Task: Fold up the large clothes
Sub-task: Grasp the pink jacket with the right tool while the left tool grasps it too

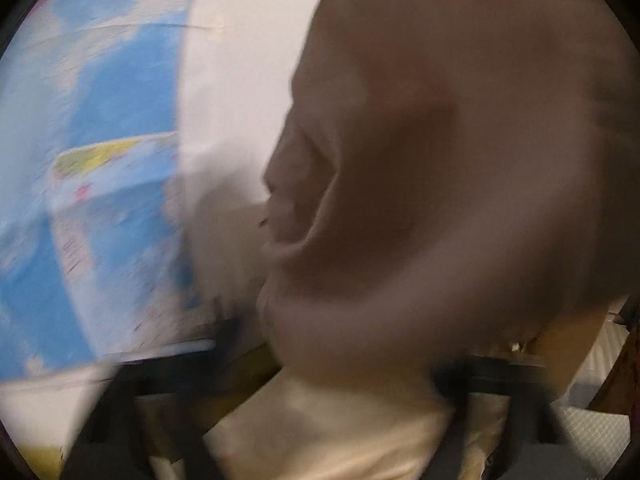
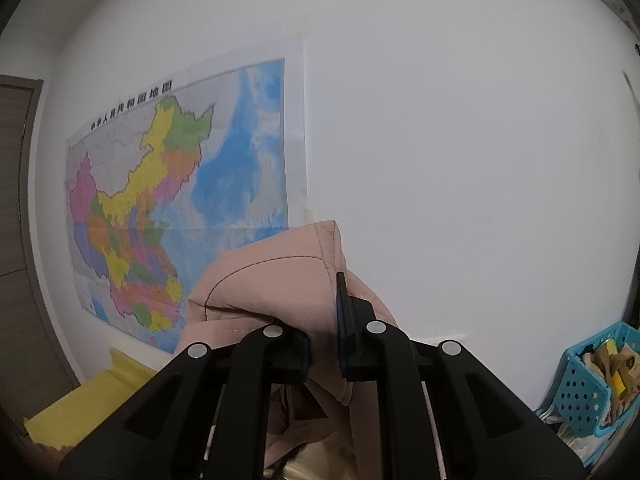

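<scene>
A large pink-beige garment (image 2: 276, 280) is held up in the air in front of a wall. My right gripper (image 2: 324, 320) is shut on a stitched edge of it, and the cloth bunches over and between the black fingers (image 2: 342, 308). In the blurred left wrist view the same garment (image 1: 460, 180) fills the right and middle of the frame, hanging close to the lens. The left gripper's dark fingers (image 1: 492, 376) show only as blurred shapes at the bottom, with cloth draped between them; whether they clamp it is not clear.
A coloured wall map (image 2: 176, 208) hangs on the white wall, also seen blurred in the left wrist view (image 1: 100, 160). A brown door (image 2: 20, 240) is at far left. A yellow surface (image 2: 88, 404) lies below. A blue perforated basket (image 2: 592, 380) with items stands at right.
</scene>
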`<state>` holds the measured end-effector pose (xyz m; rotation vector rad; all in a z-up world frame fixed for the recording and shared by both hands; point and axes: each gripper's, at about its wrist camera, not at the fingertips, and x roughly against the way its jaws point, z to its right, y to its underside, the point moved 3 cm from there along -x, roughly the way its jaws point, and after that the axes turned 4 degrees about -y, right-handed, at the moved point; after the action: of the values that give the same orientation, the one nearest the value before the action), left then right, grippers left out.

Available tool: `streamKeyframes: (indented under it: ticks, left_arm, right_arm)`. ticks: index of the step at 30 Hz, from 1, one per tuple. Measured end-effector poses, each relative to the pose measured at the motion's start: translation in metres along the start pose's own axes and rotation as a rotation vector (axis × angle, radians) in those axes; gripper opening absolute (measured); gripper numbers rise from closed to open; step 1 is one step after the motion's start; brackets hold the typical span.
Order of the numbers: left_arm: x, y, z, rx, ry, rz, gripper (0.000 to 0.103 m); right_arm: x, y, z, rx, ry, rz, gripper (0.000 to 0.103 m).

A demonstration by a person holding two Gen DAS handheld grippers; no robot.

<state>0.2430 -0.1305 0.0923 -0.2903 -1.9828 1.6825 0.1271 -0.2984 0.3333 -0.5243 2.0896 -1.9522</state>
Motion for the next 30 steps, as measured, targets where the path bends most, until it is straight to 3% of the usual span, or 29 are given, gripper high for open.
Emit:
streamKeyframes:
  ticks: [2,5,8,11,17,20,24,28,30]
  left_arm:
    - [-0.002,-0.014,0.003,0.018,0.026,-0.006,0.009]
    - [0.030,-0.051,0.001,0.045,0.041,0.092,0.008]
    - [0.094,-0.099,-0.013,0.101,0.065,0.210,0.008]
    - [0.150,-0.124,-0.025,0.123,0.075,0.268,0.008]
    - [0.320,-0.151,-0.047,0.083,-0.009,0.403,0.008]
    - [0.404,-0.153,-0.041,0.035,-0.082,0.385,0.008]
    - [0.463,-0.133,-0.042,-0.005,-0.197,0.273,0.008]
    - [0.475,-0.112,-0.061,-0.013,-0.320,0.122,0.008]
    - [0.452,-0.092,-0.085,0.018,-0.371,0.032,0.009]
  right_arm:
    - [0.012,-0.006,0.001,-0.004,-0.002,0.006,0.010]
    - [0.041,-0.022,-0.002,0.010,0.017,0.044,0.010]
    - [0.092,-0.049,-0.013,0.019,0.003,0.134,0.010]
    - [0.149,-0.075,-0.037,0.043,-0.035,0.224,0.010]
    - [0.220,-0.092,-0.085,0.054,-0.108,0.248,0.010]
    - [0.236,-0.078,-0.104,0.020,-0.183,0.219,0.010]
    - [0.235,-0.048,-0.133,-0.022,-0.311,0.151,0.011]
    - [0.195,-0.009,-0.150,-0.067,-0.391,0.033,0.012]
    - [0.147,0.019,-0.149,-0.137,-0.435,-0.073,0.012]
